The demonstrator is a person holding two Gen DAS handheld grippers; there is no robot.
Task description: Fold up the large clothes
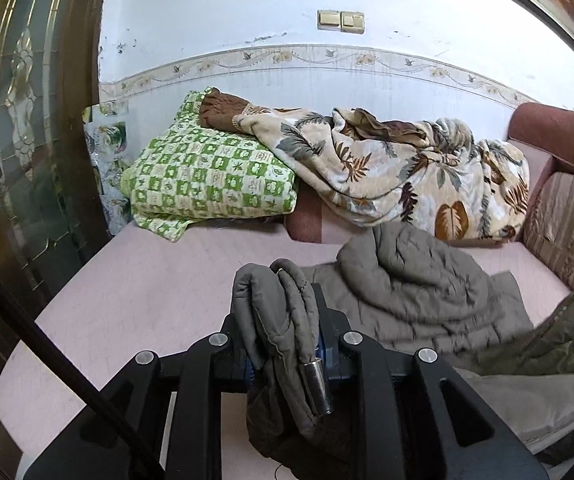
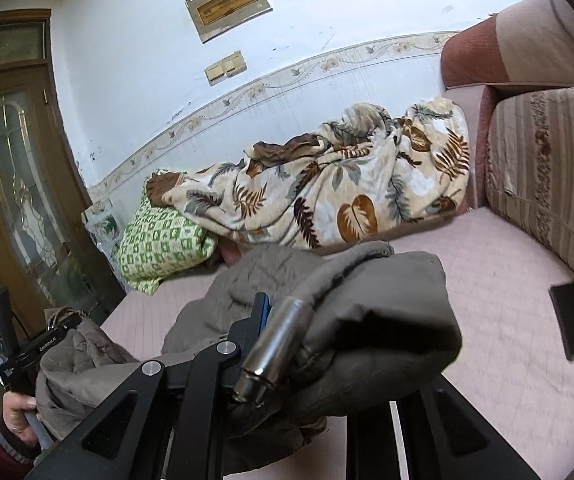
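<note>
1. The grey-brown quilted padded jacket [image 1: 403, 284] lies partly bunched on the pale pink quilted sofa seat [image 1: 159, 288], in front of a leaf-print beige blanket [image 1: 399, 168] and a green checked folded quilt [image 1: 207, 172].
2. The left gripper [image 1: 287, 320] has its jaws pressed tight on a thick fold of the jacket's edge, a metal drawcord tip [image 1: 317, 388] dangling beside it.
3. The right gripper [image 2: 265, 320] likewise pinches a bulky edge of the jacket; its far finger is hidden under cloth, so the exact hold is probably on the hem.
4. The jacket looks soft, puffy and fairly light but slippery; it is best held at stitched edges or corners, not the loose padding.
</note>
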